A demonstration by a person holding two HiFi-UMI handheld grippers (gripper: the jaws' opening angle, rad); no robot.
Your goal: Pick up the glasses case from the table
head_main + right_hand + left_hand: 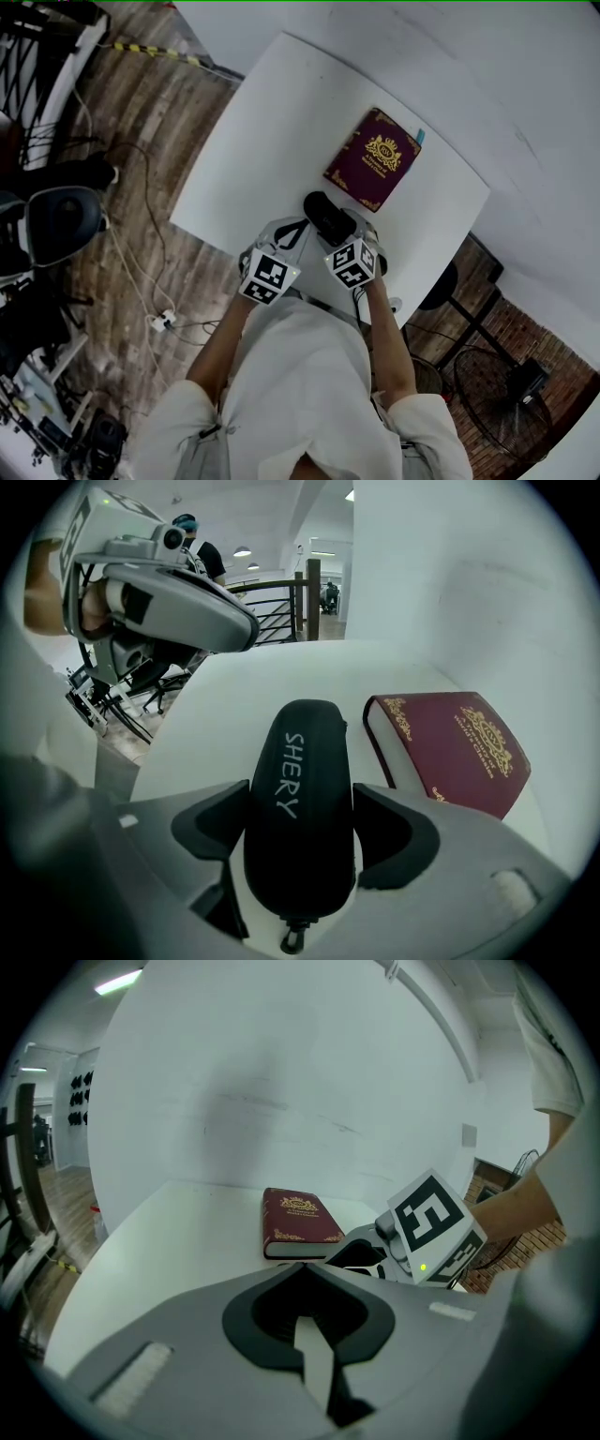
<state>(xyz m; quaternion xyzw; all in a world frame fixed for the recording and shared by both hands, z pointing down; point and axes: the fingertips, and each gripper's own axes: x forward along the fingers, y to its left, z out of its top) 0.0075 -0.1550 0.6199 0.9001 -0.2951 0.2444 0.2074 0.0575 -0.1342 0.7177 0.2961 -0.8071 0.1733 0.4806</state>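
Note:
The black glasses case (300, 799), lettered SHERY, lies on the white table (262, 141) near its front edge, and it also shows in the head view (328, 214). My right gripper (302, 832) points steeply down over it and stands open. One jaw is on each long side of the case, and the pads do not press on it. My left gripper (305, 1312) is shut with nothing in it. It hovers just left of the case (286, 232), by the table's front edge. The right gripper's marker cube (429, 1222) fills the right of the left gripper view.
A maroon book with gold ornament (373, 159) lies flat just beyond and right of the case (459, 747). A white wall rises behind the table. Wooden floor with cables (150, 281), a chair (61, 225) at left and a fan (497, 384) at lower right surround it.

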